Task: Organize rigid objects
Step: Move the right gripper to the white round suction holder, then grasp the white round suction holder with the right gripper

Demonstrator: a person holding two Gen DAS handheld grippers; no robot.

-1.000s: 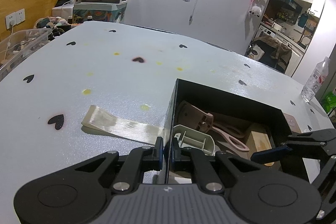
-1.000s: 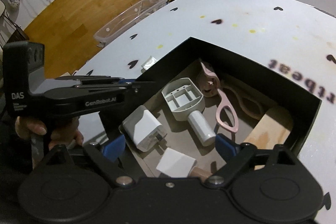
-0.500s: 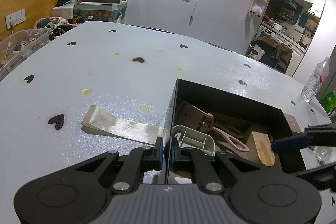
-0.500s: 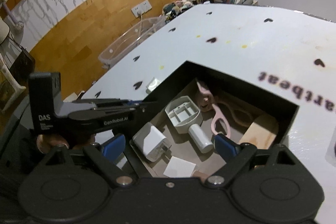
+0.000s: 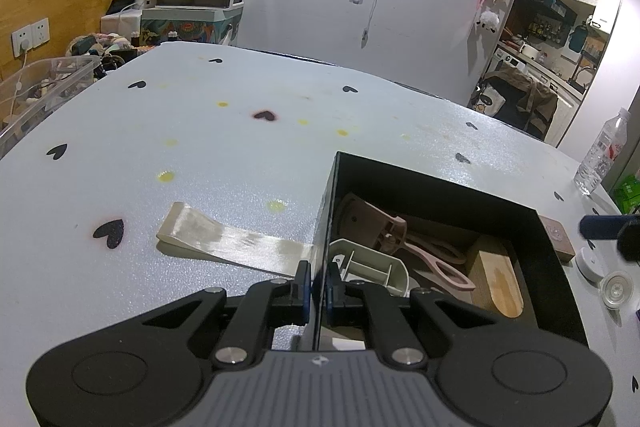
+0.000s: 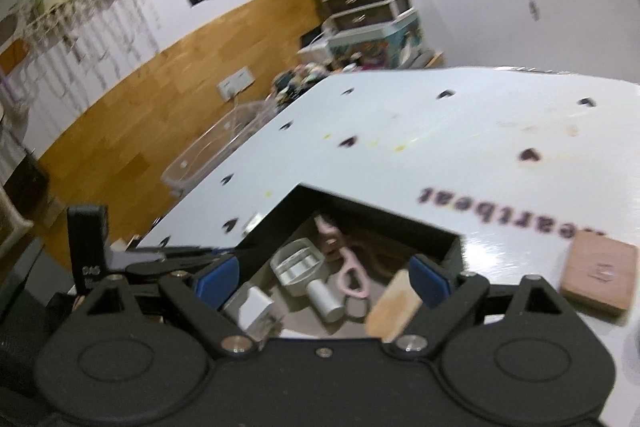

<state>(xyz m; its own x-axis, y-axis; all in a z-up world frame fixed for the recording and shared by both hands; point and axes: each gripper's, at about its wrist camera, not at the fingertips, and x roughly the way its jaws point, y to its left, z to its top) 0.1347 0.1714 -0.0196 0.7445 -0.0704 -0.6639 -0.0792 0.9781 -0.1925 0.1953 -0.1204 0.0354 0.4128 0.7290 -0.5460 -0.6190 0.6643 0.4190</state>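
Observation:
A black open box (image 5: pixel 436 183) sits on the white table; it also shows in the right wrist view (image 6: pixel 384 217). Inside lie a pale green scoop (image 5: pixel 366 263), pink scissors (image 5: pixel 436 259), a wooden piece (image 5: pixel 500 279), a white charger (image 6: pixel 256 307) and a silver cylinder (image 6: pixel 324 297). My left gripper (image 5: pixel 317 287) is shut on the box's left wall. My right gripper (image 6: pixel 324 275) is open and empty, raised above the box's near side. A brown square block (image 6: pixel 598 277) lies right of the box.
A beige strip (image 5: pixel 228 241) lies left of the box. A white disc (image 5: pixel 590 263) and a clear lid (image 5: pixel 616 287) lie right of it. A water bottle (image 5: pixel 600 151) stands at the right edge. A clear bin (image 6: pixel 216 151) stands beyond the table.
My right gripper has risen and drawn back to the right, away from the box interior. The left gripper has kept its hold on the box wall.

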